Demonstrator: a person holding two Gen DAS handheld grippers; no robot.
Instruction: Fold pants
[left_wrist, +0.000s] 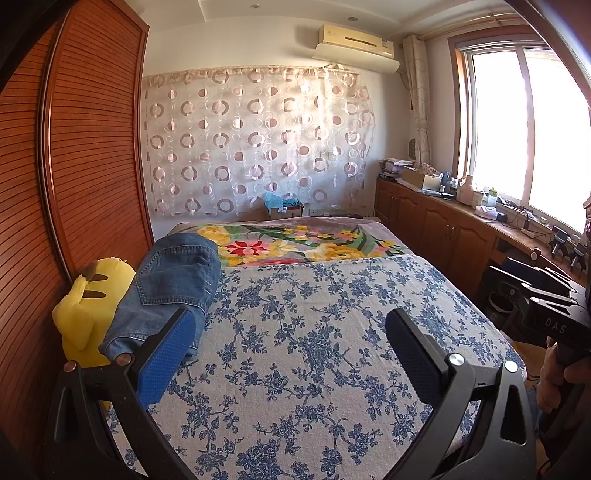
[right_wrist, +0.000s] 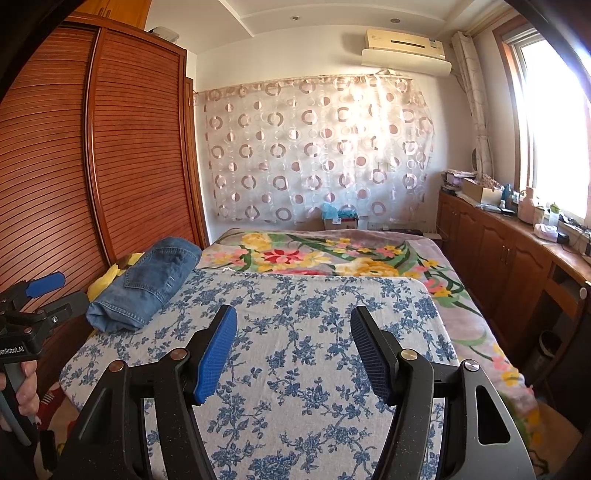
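A pair of blue jeans (left_wrist: 173, 284) lies folded into a thick bundle at the left edge of the bed, partly on a yellow plush toy (left_wrist: 92, 306); the right wrist view shows the jeans (right_wrist: 147, 284) at mid left. My left gripper (left_wrist: 291, 328) hovers over the blue-flowered sheet (left_wrist: 314, 332), open, nothing between its fingers; its left pad is just in front of the jeans' near end. My right gripper (right_wrist: 293, 332) is open and empty over the sheet (right_wrist: 295, 369), to the right of the jeans.
A slatted wooden wardrobe (left_wrist: 74, 147) stands close along the bed's left side. A flowered blanket (left_wrist: 295, 243) covers the far part of the bed. Low wooden cabinets (left_wrist: 443, 229) with clutter run under the window on the right. A hand (right_wrist: 22, 391) holds the left gripper's handle.
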